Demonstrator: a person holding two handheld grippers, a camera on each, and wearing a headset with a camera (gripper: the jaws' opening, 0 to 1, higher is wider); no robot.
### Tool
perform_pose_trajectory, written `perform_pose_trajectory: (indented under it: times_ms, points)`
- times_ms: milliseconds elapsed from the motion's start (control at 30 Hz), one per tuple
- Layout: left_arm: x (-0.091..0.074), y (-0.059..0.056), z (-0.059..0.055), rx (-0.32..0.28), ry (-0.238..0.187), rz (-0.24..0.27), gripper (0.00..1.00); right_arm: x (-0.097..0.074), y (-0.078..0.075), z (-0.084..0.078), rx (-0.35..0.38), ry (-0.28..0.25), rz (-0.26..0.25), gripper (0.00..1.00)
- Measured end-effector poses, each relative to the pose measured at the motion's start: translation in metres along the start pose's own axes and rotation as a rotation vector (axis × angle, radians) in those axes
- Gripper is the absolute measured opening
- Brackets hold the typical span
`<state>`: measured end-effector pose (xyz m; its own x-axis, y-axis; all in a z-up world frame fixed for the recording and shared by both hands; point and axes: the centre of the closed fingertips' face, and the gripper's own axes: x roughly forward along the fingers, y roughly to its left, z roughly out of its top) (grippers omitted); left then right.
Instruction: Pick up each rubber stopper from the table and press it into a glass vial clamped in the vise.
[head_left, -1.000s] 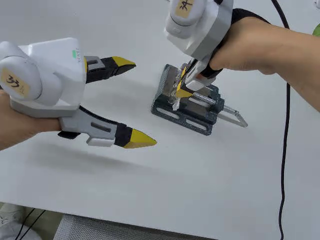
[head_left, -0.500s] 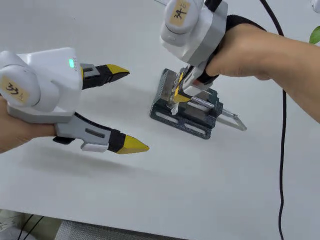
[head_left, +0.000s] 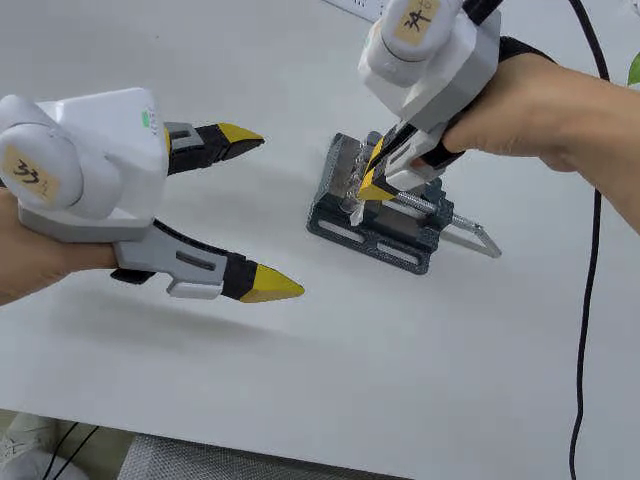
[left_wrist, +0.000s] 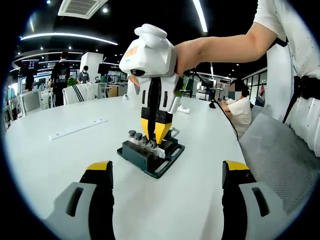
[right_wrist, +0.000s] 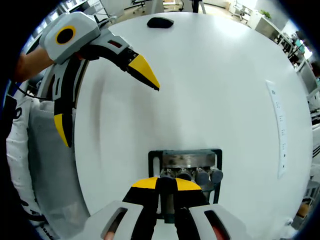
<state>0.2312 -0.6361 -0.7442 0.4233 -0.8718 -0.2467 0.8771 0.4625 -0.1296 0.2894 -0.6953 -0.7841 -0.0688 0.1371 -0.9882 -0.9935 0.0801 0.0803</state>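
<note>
1. Head view: the left gripper (head_left: 255, 210) hovers at 9 o'clock with its jaws spread wide and nothing between them. The right gripper (head_left: 374, 185) points down with its jaws pressed together and its tips at the vise (head_left: 372, 238). The vise's screw runs toward 4 o'clock across the bench (head_left: 400, 380).
2. Left gripper view: the vials (left_wrist: 141, 139) stand upright in the vise. Their row runs from 10 to 4 o'clock, directly under the right gripper's closed tips.
3. Right gripper view: the row runs from 9 to 3 o'clock, and the closed jaws meet at its 9 o'clock end. Grey stoppers (right_wrist: 201, 176) cap the two vials toward 3 o'clock.
</note>
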Motion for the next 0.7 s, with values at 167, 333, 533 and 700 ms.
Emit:
perform_pose_trajectory:
  times_ms: [167, 333, 533, 700]
  points:
    - [0.0009, -0.0009, 0.0018, -0.001, -0.003, -0.001, 0.89, -0.0026, 0.0041, -0.0025, 0.011, -0.032, -0.009, 0.07]
    - [0.0012, -0.0009, 0.0025, -0.001, -0.004, 0.000, 0.89, -0.0003, 0.0023, 0.0011, 0.025, -0.054, -0.016, 0.07]
    - [0.0014, -0.0009, 0.0024, -0.001, -0.003, -0.001, 0.89, -0.0006, 0.0037, 0.0024, 0.032, -0.069, -0.015, 0.09]
    - [0.0012, -0.0013, 0.0025, -0.002, -0.003, 0.000, 0.89, -0.0036, 0.0030, 0.0020, 0.039, -0.081, -0.020, 0.11]
